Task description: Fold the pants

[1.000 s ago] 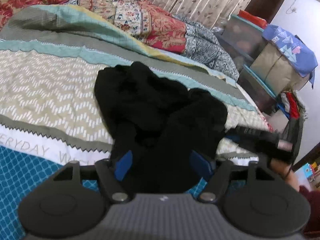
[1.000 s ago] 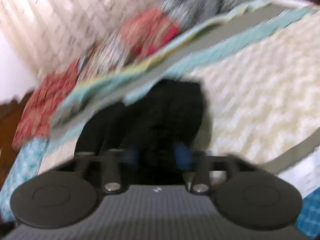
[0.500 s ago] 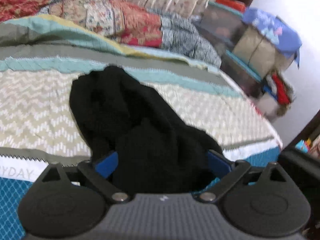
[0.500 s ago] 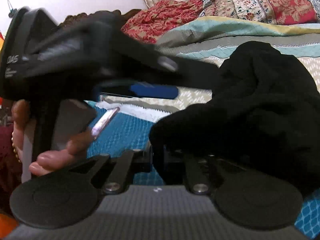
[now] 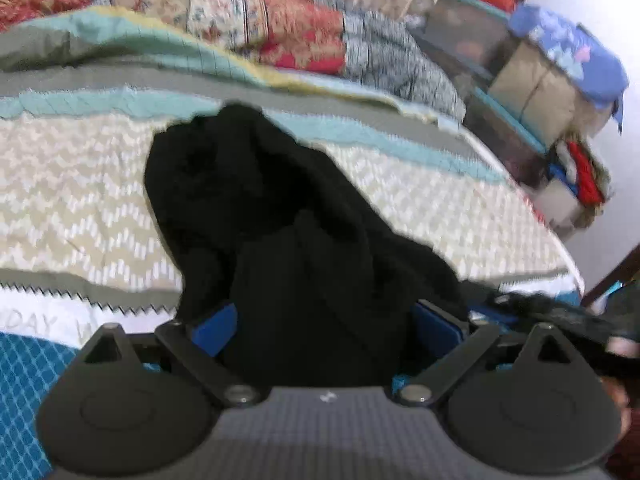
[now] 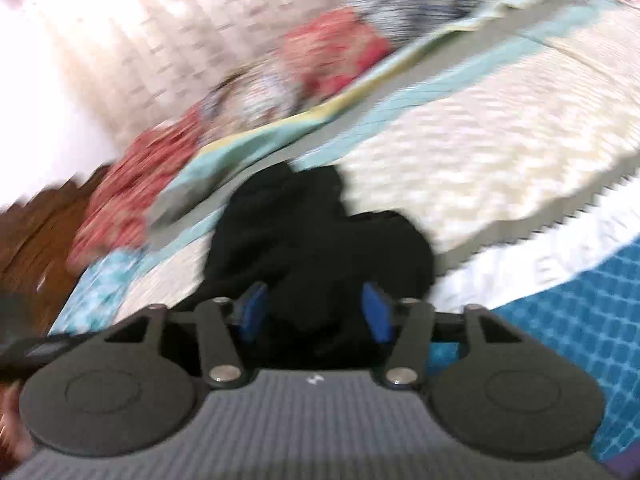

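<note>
Now both tongs straddle the black pants (image 5: 256, 200).

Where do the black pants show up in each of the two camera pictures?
Left wrist view: the black pants fill the centre, bunched on the bedspread and reaching down between the blue fingers.
Right wrist view: the black pants sit at lower centre, again between the blue fingers; the picture is blurred.
Shared landmark: the red floral quilt beyond the pants.
</note>
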Demonstrator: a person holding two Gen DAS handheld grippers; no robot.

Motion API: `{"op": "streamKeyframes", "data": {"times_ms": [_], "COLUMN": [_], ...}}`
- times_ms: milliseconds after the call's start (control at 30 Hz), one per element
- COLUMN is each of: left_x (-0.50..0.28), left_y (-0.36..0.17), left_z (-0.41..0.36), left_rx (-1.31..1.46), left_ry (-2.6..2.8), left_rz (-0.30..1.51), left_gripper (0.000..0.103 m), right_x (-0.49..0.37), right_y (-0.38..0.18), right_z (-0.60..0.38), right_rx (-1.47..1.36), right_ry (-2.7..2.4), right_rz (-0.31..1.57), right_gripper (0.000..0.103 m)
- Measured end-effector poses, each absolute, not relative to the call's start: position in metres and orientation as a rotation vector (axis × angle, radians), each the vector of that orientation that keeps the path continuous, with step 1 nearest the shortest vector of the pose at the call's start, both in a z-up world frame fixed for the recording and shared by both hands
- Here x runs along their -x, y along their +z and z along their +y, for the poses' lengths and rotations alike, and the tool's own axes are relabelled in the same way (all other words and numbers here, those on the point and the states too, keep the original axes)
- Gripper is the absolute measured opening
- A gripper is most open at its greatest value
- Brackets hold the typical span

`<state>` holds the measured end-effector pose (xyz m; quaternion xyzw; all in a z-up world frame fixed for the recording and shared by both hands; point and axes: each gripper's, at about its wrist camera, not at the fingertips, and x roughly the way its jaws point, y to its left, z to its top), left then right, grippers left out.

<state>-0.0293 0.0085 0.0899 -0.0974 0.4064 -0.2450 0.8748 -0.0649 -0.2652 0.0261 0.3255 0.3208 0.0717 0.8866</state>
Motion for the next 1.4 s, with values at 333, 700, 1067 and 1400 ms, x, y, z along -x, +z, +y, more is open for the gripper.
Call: {"op": "streamKeyframes", "data": {"times_ms": [333,700,1067,1400], "left_x": [0.027,0.01,0.014,0.017], "left_y": [0.118,0.108,0.158,0.134], "left_z": [-0.003,-0.017,0.137,0.172], "left_rx": [0.241,0.252,0.379,0.412], "left_ry": [-0.607,-0.689,-0.221,-0.045], "left_rz": [0.83,0.952,0.683,0.71], "left_gripper": [0.1,0.086,0.015,0.015], "right_x": [0.066,0.115,0.093,-0.059], "right_y": [0.015,0.076,0.078,0.028], "right_z": [-0.268,-0.171,-0.187,-0.221], "right_rx": [-0.752,-0.388,-0.425,-0.496], "right_ry": [0.323,0.799,0.685,0.199], "right_rz": [0.75,0.567,0.543,0.749], "right_gripper": [0.009,0.008,0.021,0.056]}}
